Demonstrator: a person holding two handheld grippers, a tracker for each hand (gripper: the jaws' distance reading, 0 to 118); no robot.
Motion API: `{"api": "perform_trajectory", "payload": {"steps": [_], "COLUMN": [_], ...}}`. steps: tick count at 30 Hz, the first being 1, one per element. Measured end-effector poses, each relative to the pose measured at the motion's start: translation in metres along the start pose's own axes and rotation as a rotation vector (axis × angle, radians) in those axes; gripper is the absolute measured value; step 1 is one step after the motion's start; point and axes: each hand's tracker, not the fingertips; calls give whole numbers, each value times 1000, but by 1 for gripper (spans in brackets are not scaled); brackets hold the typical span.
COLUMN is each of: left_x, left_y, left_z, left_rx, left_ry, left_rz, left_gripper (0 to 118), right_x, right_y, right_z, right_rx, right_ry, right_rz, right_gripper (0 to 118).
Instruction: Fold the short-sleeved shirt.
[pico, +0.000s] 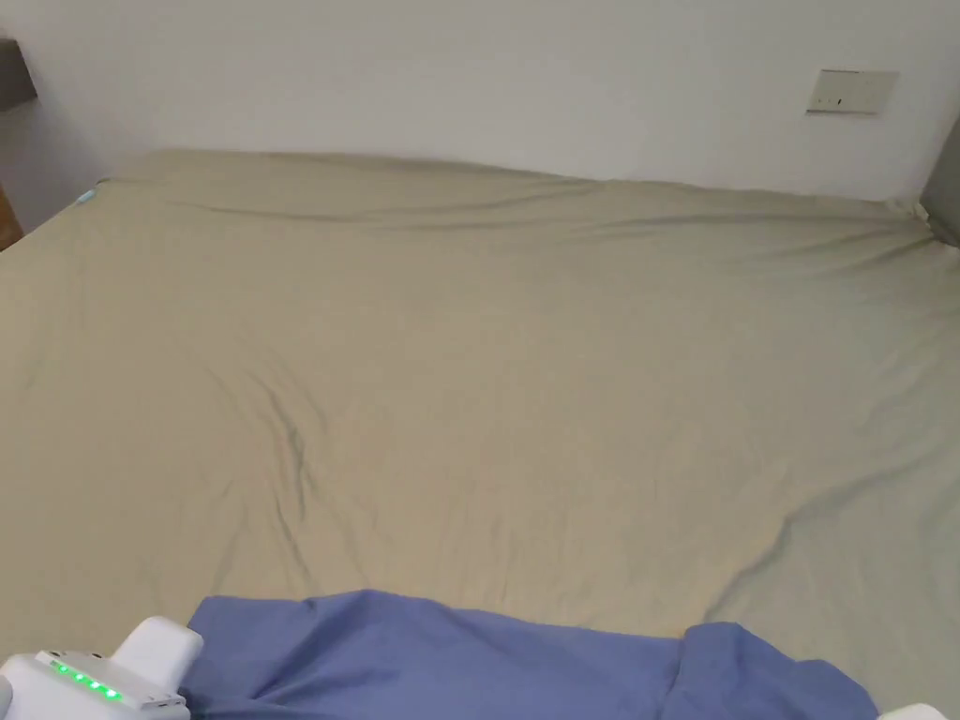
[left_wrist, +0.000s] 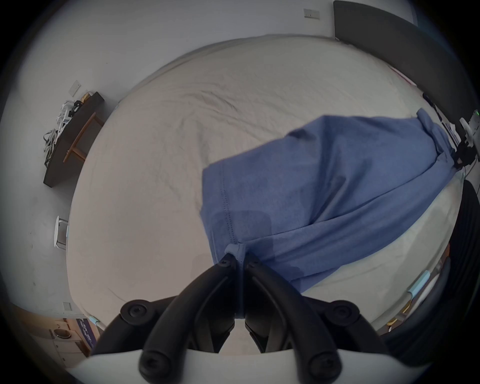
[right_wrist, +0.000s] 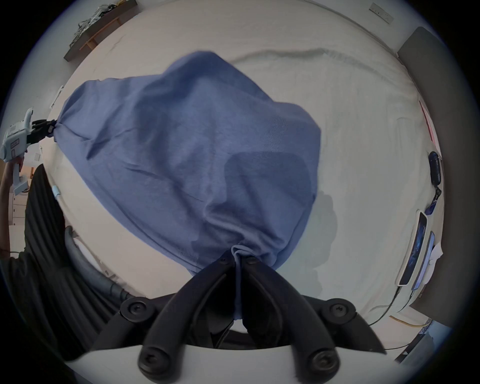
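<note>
From the head view, the blue short-sleeved shirt (pico: 487, 661) lies along the near edge of the bed (pico: 487, 375), which is covered by a beige sheet with a few creases. The white body of the left tongs (pico: 103, 677) sits at the bottom left corner, touching the shirt's left end, with a row of green lights on its top; this view does not let me tell how its jaws stand. On the wall behind the bed is a wall plate (pico: 851, 92).

In the left gripper view, the left tongs (left_wrist: 240, 261) are pressed together on a bunched corner of the shirt (left_wrist: 337, 187), right beside a stitched hem. A small fold of blue cloth pokes out above the black jaw tips, and cloth runs down between the jaws. From there the shirt stretches away to the right over the bed (left_wrist: 161, 181), reaching the right tongs (left_wrist: 458, 162) at the far edge, which grip its other end. A dark shelf (left_wrist: 70, 140) hangs on the wall at the left.

In the right gripper view, the right tongs (right_wrist: 237, 259) pinch a gathered bit of the shirt (right_wrist: 187, 145), both jaws closed on the cloth. The shirt billows up above the bed (right_wrist: 363, 130) and runs left to the left tongs (right_wrist: 50, 128), closed on its far corner and held by a hand (right_wrist: 10, 169).
</note>
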Motion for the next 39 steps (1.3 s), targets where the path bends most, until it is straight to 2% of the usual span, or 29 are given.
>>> {"api": "perform_trajectory", "payload": {"steps": [5, 6, 7, 8, 9, 10, 11, 12, 15, 19, 21, 24, 25, 26, 29, 30, 31, 32, 33, 34, 35, 36, 37, 39], "left_x": [5, 2, 0, -4, -8, -12, -14, -16, -19, -14, -5, 22, 31, 40, 63, 69, 73, 77, 81, 86, 87, 90, 92, 93], "left_y": [1, 5, 7, 12, 17, 21, 25, 31, 50, 75, 88, 104, 107, 109, 114, 115, 115, 115, 114, 114, 115, 115, 115, 117], "left_z": [-17, -15, -13, -9, -3, 4, 15, 31, 80, 137, 164, 197, 205, 211, 220, 222, 221, 221, 222, 222, 220, 221, 221, 222], "left_rx": [-6, -8, -9, -5, 13, 51, 97, 166, 367, 627, 735, 876, 898, 929, 991, 996, 1005, 1011, 1018, 1025, 1029, 1034, 1036, 1036], "left_ry": [19, 22, 26, 35, 57, 60, 47, 24, -15, -42, -28, 93, 149, 185, 227, 229, 228, 228, 223, 222, 220, 218, 209, 200], "left_rz": [-3, 17, 46, 69, 83, 100, 121, 154, 280, 400, 419, 383, 370, 357, 296, 283, 279, 271, 268, 263, 256, 249, 237, 223], "left_gripper": [10, 12, 18, 33, 55, 83, 113, 118, 115, 115, 115, 111, 106, 96, 66, 57, 45, 26, 15, 15, 12, 9, 7, 2], "right_x": [-3, -1, 1, 3, 3, 1, -1, -1, -14, -54, -80, -108, -117, -126, -144, -150, -155, -158, -162, -166, -170, -171, -173, -175], "right_y": [0, 1, 3, 6, 10, 14, 18, 22, 37, 47, 49, 55, 55, 54, 50, 48, 47, 46, 45, 45, 46, 47, 47, 48], "right_z": [-3, -1, 3, 10, 18, 26, 37, 51, 97, 155, 179, 199, 203, 207, 217, 221, 223, 225, 227, 227, 228, 227, 227, 229], "right_rx": [26, 28, 25, 21, 18, 41, 87, 159, 377, 723, 875, 1010, 1043, 1088, 1185, 1206, 1216, 1226, 1245, 1258, 1264, 1264, 1275, 1262], "right_ry": [-26, -23, -24, -23, -64, -152, -219, -243, -271, -294, -320, -409, -452, -476, -468, -465, -465, -470, -475, -497, -532, -556, -556, -545], "right_rz": [-40, -57, -65, -64, -58, -39, -20, -11, -52, -56, -57, -72, -100, -115, -139, -144, -144, -138, -124, -107, -90, -74, -65, -43], "right_gripper": [14, 17, 25, 45, 66, 90, 107, 107, 107, 107, 107, 107, 107, 107, 104, 99, 89, 63, 37, 37, 27, 12, 5, 5]}}
